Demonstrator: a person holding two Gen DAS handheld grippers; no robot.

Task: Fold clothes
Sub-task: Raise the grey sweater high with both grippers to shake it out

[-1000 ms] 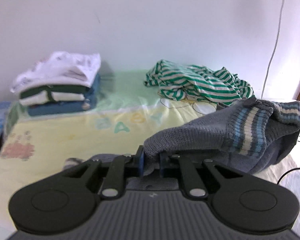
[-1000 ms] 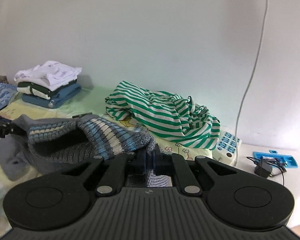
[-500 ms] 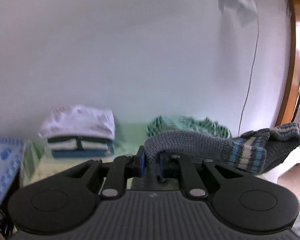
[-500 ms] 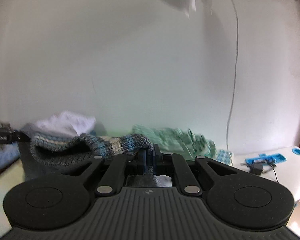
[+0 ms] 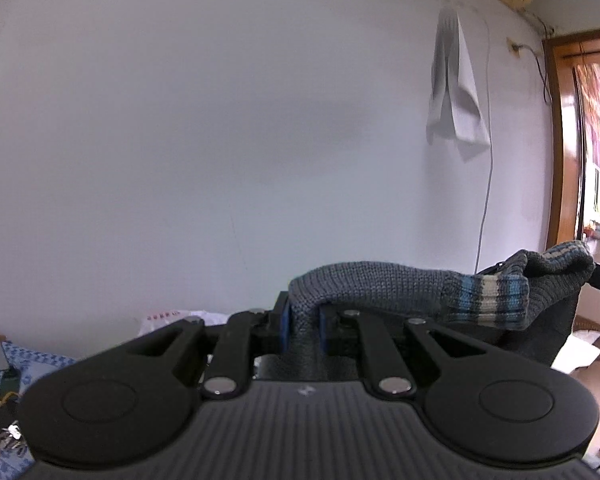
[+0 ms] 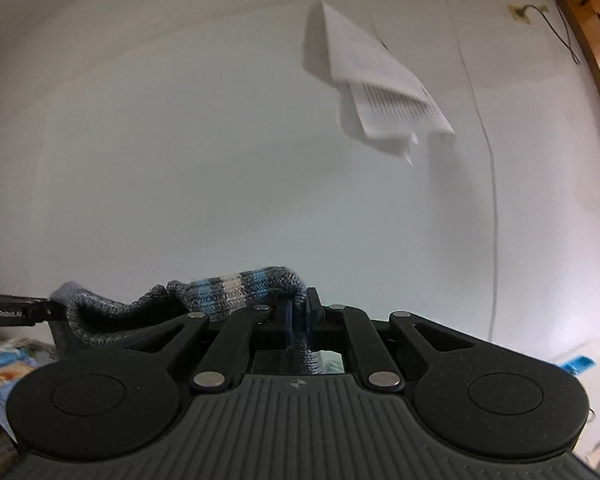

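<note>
The left gripper and the right gripper each pinch the grey knit sweater tightly. The sweater hangs stretched between them in the air, before the white wall.

Bare wall ahead, unobstructed.

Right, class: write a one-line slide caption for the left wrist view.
Left tool shut on a grey knitted sweater with blue stripes, held up before a white wall.
</note>
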